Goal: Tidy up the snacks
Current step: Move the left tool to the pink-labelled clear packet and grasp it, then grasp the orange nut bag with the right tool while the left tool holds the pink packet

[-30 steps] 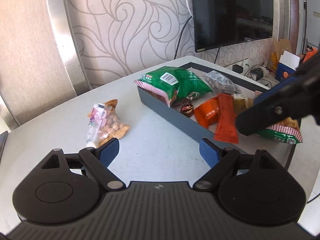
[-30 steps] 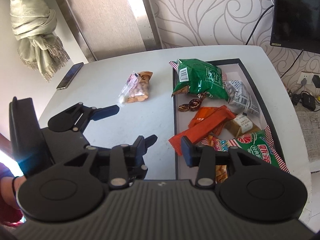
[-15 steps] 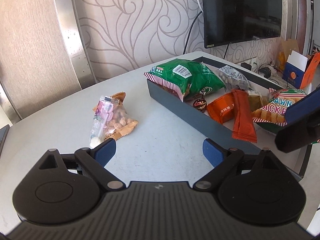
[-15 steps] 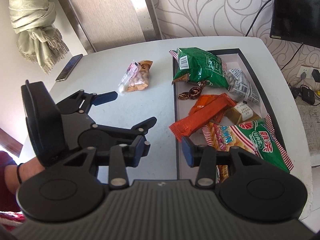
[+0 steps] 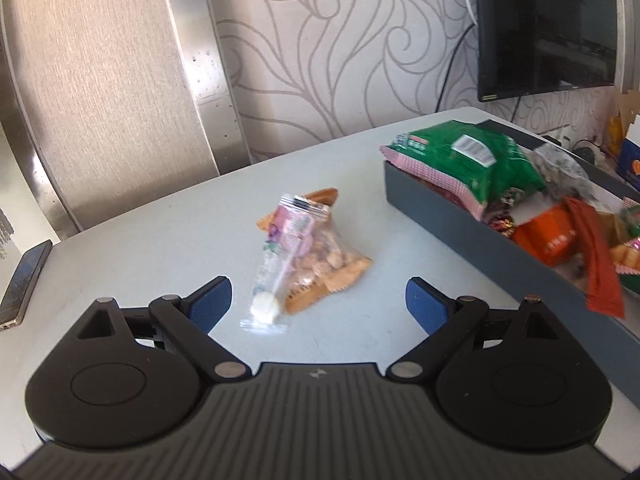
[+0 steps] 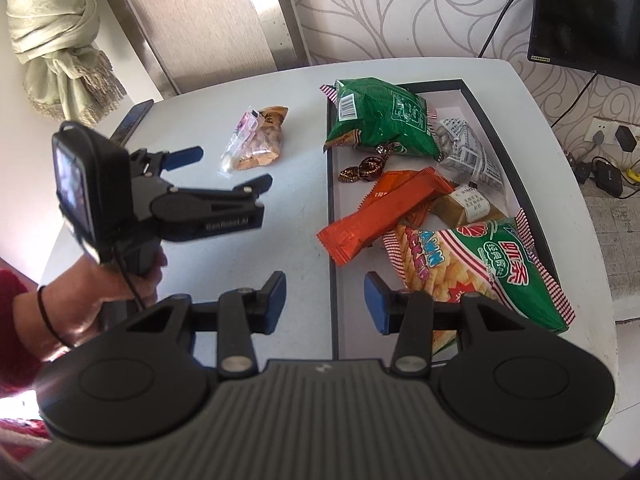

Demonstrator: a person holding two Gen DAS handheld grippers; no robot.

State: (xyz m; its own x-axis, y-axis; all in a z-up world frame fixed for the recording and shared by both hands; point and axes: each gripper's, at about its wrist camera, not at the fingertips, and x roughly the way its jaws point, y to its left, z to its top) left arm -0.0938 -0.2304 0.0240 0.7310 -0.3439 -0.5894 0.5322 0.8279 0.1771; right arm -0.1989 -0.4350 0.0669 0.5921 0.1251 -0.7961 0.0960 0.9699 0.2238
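Note:
Two small packets lie together on the grey table: a clear pink candy packet point(image 5: 280, 256) over an orange peanut packet point(image 5: 324, 268); they also show in the right wrist view point(image 6: 256, 142). My left gripper point(image 5: 318, 304) is open and empty, just in front of them. The dark tray point(image 6: 331, 216) holds a green bag point(image 6: 380, 116), orange bars point(image 6: 384, 212), a prawn cracker bag point(image 6: 480, 268) and other snacks. My right gripper point(image 6: 325, 300) is open and empty above the tray's near left wall.
A phone point(image 5: 24, 280) lies at the table's left edge. A TV point(image 5: 544, 24) hangs on the patterned wall behind the tray. A knotted curtain point(image 6: 56, 40) hangs at the far left. Cables and sockets are on the floor to the right.
My left gripper has swung left toward the two loose packets, which now sit centred between its fingers. My right gripper has pulled back from the tray, open and empty.

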